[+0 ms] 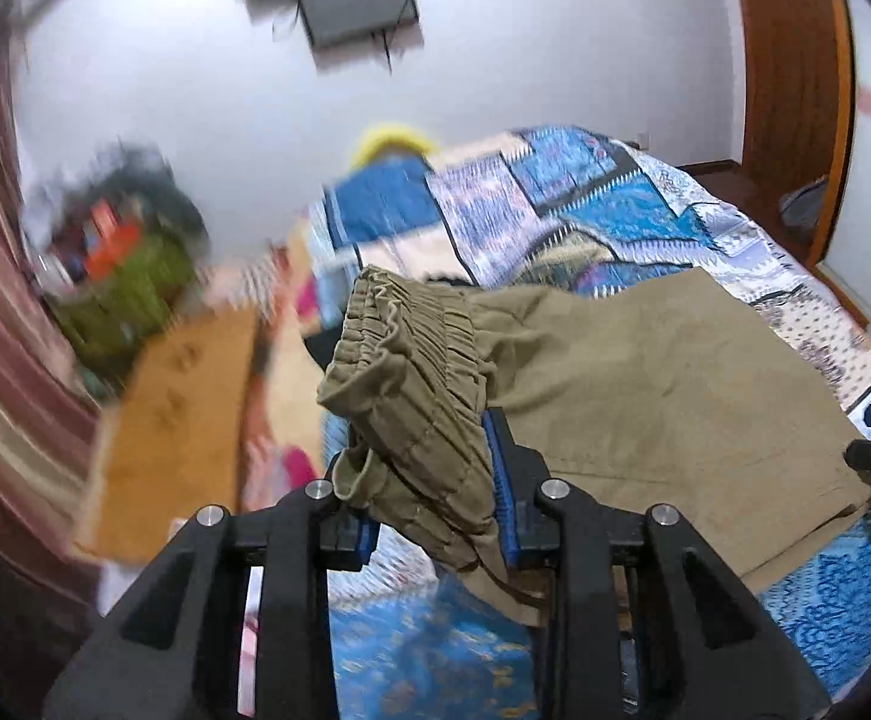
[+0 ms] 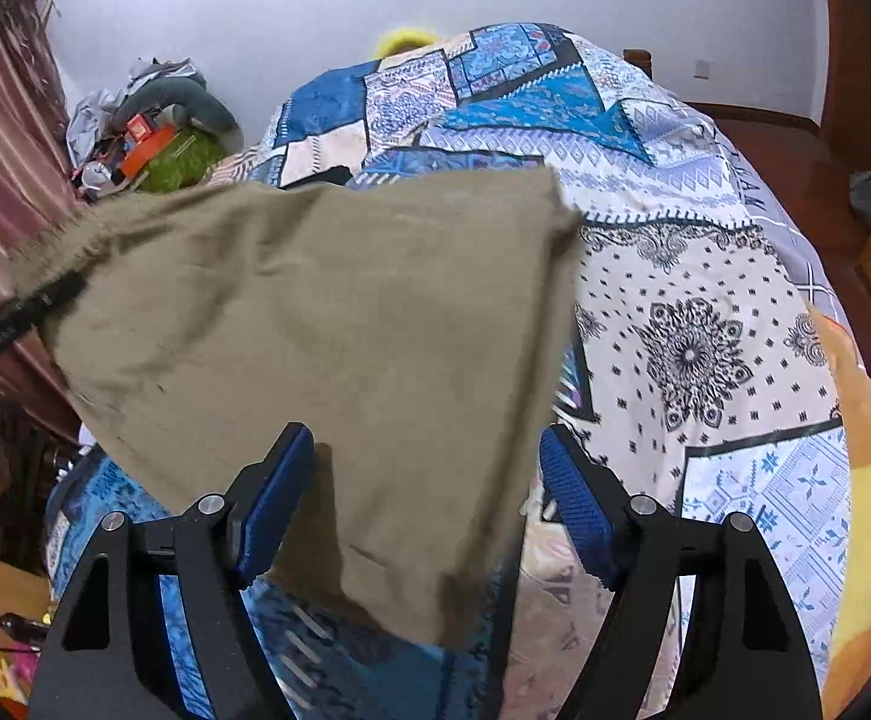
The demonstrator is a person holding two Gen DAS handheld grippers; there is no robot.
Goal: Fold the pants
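Left gripper (image 1: pixel 435 498) jaws pinching pants (image 1: pixel 645 372) waistband, lifted off bed (image 1: pixel 585 198). Right gripper (image 2: pixel 426 504) jaws spread, straddling pants edge, not pressing.

Both tools are built the same. The left gripper (image 1: pixel 435 498) has black angular plastic arms with round silver screw heads at the joints and blue ribbed pads on its fingers. The right gripper (image 2: pixel 426 504) has black arms, silver screws and blue textured pads (image 2: pixel 579 516).
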